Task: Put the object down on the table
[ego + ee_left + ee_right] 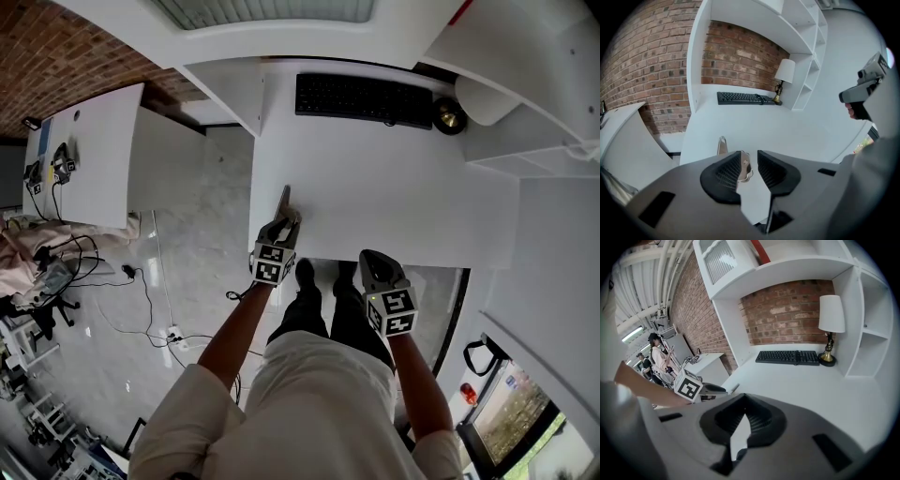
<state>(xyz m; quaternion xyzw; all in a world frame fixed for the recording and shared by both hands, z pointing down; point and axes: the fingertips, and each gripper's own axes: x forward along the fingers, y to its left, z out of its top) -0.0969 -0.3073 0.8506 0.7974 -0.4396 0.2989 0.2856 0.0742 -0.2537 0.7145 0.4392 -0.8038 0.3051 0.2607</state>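
A slim grey metal tool (284,201) lies on the white table (375,187) near its front left corner, pointing away from me. My left gripper (281,230) sits over the tool's near end. In the left gripper view the tool (722,145) runs out from between the pads, and the left gripper (750,165) stands open, with a gap beside the right pad. My right gripper (368,259) hovers at the table's front edge, about a hand's width to the right. It is shut with nothing in it (744,409). The right gripper view catches the left gripper (708,390) and the tool's tip (734,389).
A black keyboard (364,98) and a lamp with a brass base (450,116) stand at the back of the table. White shelves wall in the right side. A second white desk (84,155) is off to the left, with cables (141,281) on the floor. People stand far off (658,357).
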